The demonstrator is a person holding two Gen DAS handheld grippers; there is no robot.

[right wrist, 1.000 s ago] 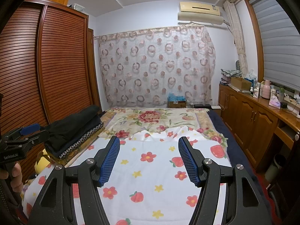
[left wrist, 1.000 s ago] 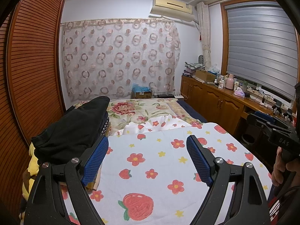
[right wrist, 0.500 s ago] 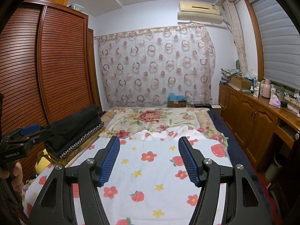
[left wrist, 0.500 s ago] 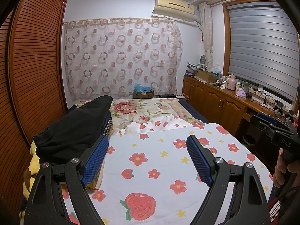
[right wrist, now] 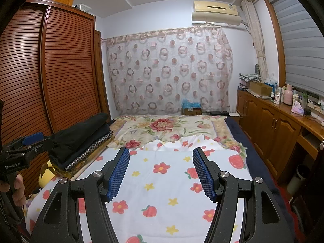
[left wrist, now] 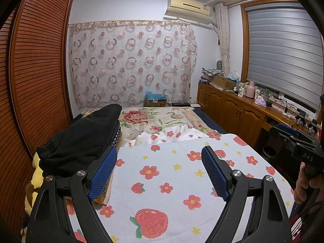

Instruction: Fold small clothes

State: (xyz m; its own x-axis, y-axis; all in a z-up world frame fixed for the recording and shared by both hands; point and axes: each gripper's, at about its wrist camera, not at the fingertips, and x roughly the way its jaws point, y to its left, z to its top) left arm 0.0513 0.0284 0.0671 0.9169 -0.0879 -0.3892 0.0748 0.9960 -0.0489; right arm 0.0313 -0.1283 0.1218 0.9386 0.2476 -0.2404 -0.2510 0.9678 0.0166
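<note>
1. We see the left gripper (left wrist: 160, 172) with fingers spread, nothing between them.
2. The right gripper (right wrist: 161, 172) likewise stands apart and empty.
3. The folded dark clothes (left wrist: 81, 139) are stacked at the left edge of the flowered sheet (left wrist: 166, 174).
4. A cardboard box (right wrist: 261, 88) on the wooden counter (right wrist: 283, 109): we cannot tell its contents.

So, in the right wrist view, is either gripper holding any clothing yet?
No. The right gripper has its fingers apart over the strawberry-print cloth with nothing between them, and the left gripper beside the black folded pile carries nothing.
</note>
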